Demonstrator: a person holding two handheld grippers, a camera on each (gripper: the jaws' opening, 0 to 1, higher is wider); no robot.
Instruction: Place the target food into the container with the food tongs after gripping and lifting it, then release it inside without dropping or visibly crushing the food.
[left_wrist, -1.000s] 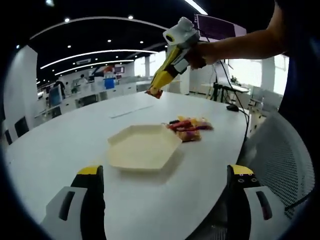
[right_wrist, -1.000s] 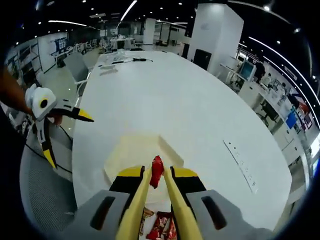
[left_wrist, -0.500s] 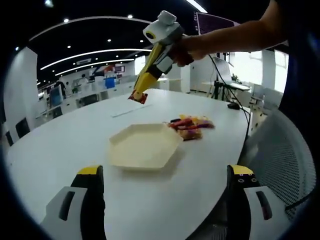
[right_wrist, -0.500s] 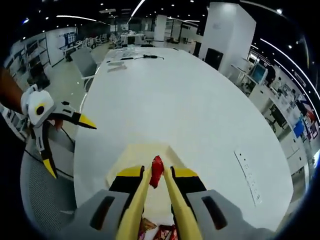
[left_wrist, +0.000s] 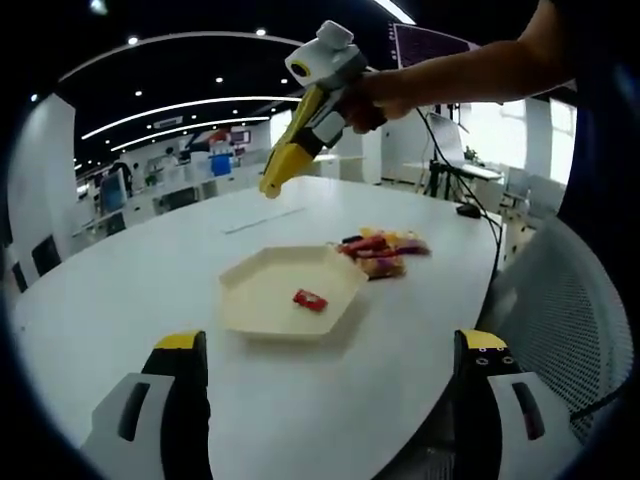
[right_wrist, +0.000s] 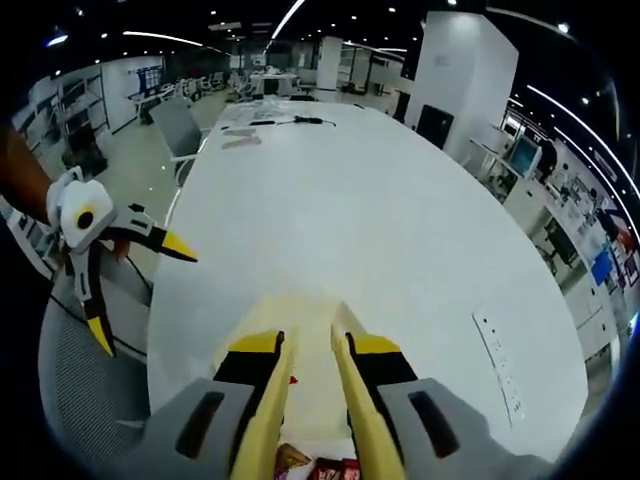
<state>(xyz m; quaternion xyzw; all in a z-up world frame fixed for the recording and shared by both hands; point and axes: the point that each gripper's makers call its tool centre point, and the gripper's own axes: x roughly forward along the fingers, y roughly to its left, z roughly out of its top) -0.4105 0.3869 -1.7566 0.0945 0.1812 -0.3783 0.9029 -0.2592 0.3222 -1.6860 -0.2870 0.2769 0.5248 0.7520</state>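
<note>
A cream hexagonal tray (left_wrist: 262, 283) sits on the white table, and a small red food packet (left_wrist: 310, 299) lies inside it. My right gripper (left_wrist: 270, 187), yellow tongs held by a hand, hangs above the tray's far side, open with nothing in it. In the right gripper view its jaws (right_wrist: 310, 338) stand apart over the tray (right_wrist: 300, 312), and a sliver of the red packet (right_wrist: 291, 379) peeks beside the left jaw. My left gripper (left_wrist: 332, 342) is open wide near the table's front edge, and it appears as well off the table's left side (right_wrist: 140, 290).
A pile of wrapped snacks (left_wrist: 382, 251) lies just right of the tray, also seen at the bottom edge as a snack pile (right_wrist: 320, 466). A mesh chair (left_wrist: 570, 320) stands to the right. A black cable end (left_wrist: 465, 213) and a flat power strip (right_wrist: 497, 345) rest on the table.
The right gripper opened and let go of the red packet, which now lies in the tray. The left gripper has stayed put.
</note>
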